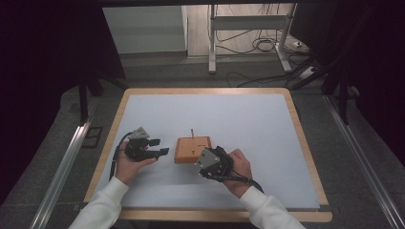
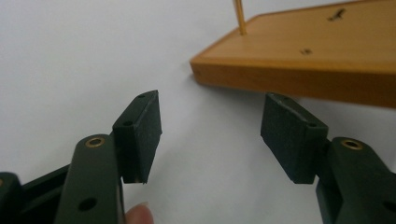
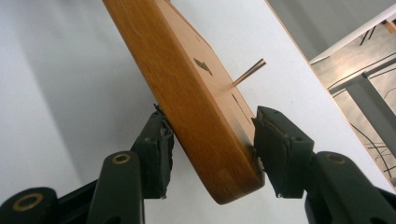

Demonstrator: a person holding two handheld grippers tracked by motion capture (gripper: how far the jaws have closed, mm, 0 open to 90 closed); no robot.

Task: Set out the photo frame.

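Observation:
A square wooden board (image 1: pixel 191 147) with a thin upright peg (image 1: pixel 192 132) lies near the middle of the white table top. My right gripper (image 1: pixel 199 162) sits at the board's near right corner. In the right gripper view its jaws (image 3: pixel 210 149) straddle that corner of the board (image 3: pixel 187 79), one pad under it and one on top, both touching the wood. My left gripper (image 1: pixel 161 147) hovers just left of the board. In the left gripper view its jaws (image 2: pixel 215 135) stand wide open over bare white surface, short of the board's edge (image 2: pixel 303 51).
The white mat (image 1: pixel 215 114) has a wooden rim (image 1: pixel 205 90) all round. Beyond the far edge are a floor with cables and a metal frame's legs (image 1: pixel 212 43). Dark curtains hang at both sides. Bare mat lies on every side of the board.

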